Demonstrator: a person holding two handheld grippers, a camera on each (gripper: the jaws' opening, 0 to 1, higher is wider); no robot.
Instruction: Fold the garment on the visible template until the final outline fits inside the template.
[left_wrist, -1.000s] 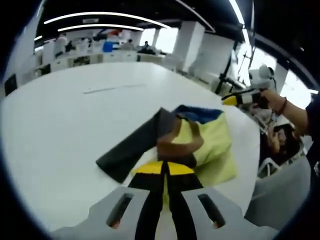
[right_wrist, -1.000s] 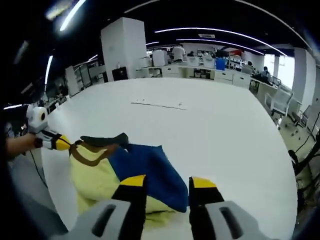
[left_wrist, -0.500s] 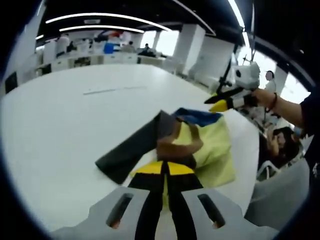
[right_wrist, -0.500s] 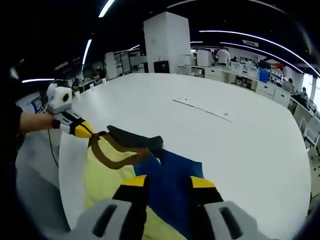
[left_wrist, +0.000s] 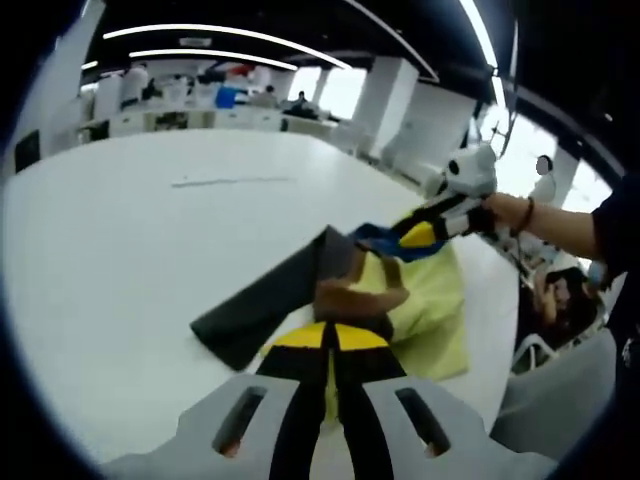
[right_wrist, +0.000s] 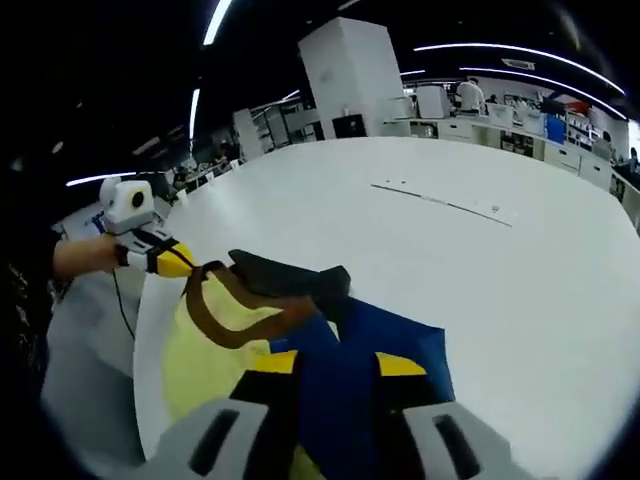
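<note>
White and round-edged, the large table (left_wrist: 120, 250) carries a thin taped line (left_wrist: 232, 181) far off; beyond it we see an open-plan office with desks, white columns (right_wrist: 352, 75) and strip ceiling lights (left_wrist: 215, 32). At the near edge lies the garment (left_wrist: 400, 300), pale yellow with blue, brown and charcoal panels. Our left gripper (left_wrist: 332, 340) is pressed together on its brown trim. Our right gripper (right_wrist: 335, 365) pinches the blue panel (right_wrist: 395, 335) between its jaws.
</note>
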